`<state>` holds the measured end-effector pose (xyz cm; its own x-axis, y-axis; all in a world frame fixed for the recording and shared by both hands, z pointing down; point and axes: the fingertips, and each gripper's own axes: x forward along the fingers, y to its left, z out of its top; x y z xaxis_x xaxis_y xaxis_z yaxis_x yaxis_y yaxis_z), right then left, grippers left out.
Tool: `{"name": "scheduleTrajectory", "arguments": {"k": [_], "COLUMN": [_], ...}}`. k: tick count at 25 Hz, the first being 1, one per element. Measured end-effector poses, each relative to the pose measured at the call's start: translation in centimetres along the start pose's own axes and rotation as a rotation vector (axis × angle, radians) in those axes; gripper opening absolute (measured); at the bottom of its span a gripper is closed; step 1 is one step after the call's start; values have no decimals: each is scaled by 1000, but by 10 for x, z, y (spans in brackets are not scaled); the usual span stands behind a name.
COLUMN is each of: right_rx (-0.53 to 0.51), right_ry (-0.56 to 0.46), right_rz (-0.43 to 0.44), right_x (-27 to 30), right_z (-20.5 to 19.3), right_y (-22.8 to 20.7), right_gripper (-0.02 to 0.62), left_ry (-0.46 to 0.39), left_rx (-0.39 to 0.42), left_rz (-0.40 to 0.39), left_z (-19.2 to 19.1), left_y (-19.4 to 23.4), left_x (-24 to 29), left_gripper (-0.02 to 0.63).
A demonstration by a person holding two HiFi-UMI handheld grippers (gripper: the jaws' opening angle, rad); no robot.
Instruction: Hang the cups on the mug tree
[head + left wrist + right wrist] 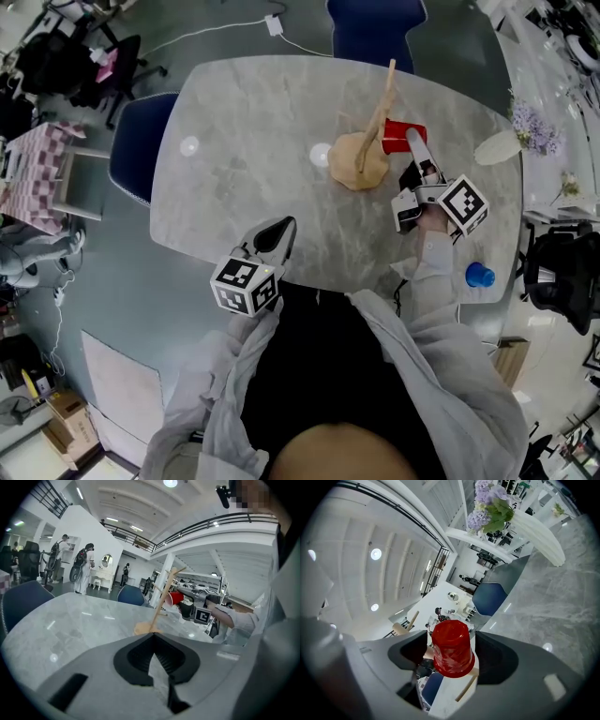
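A: First entry, the stand?
B: The mug tree (359, 159), light wood, is standing on the grey marble table (234, 131), right of centre in the head view. Its round base is resting flat and its pole is pointing toward the top of the frame.

A: Cups?
B: One red cup (450, 651). In the head view it is sitting off the table at the right of the pole. A wooden peg (466, 688) is showing just below its rim in the right gripper view.

A: The right gripper?
B: The right gripper (411, 142) is reaching in from the lower right. Its jaws are standing apart on either side of the cup, with a thin gap showing at each side, so the pads are not pressing on it.

A: The left gripper?
B: The left gripper (152, 637) is hovering at the table's lower edge, left of centre in the head view and well apart from the tree. Its jaw tips are meeting, with nothing between them.

A: Sundries?
B: A white vase (497, 147) with purple flowers (534, 127) is sitting at the table's right edge. A small blue object (479, 275) is sitting near the lower right corner. One blue chair (141, 150) is standing at the left edge and a second blue chair (375, 23) at the top.
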<state>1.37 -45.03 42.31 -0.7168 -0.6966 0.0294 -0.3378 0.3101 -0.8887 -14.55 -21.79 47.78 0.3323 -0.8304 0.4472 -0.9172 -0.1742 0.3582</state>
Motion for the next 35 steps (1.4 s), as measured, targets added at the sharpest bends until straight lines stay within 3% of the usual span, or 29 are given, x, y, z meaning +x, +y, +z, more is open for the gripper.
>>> {"name": "scheduleTrajectory", "arguments": {"k": [7,19,26,35], "right_rx": [-42,-132,-229,-342], "right_ry": [-16,-133,-187,-253], "right_rz": [-22,-137,-280,-484], "right_x": [-18,-103,-171,-272], "right_z": [-11,-28,-60,-83], "right_y": [12,27,24,-3], "right_gripper": [363,373,371,371], "left_ry": [5,0,54,143], "left_rx": [18,84,124,131], "left_rz": [-46,-208,-333,-454], "left_z": [-1,2,-19,-72], "left_y": [5,-8,-25,-56], "left_x": [-10,-22,-30,-21], "left_gripper": [-3,-3,-3,-3]}}
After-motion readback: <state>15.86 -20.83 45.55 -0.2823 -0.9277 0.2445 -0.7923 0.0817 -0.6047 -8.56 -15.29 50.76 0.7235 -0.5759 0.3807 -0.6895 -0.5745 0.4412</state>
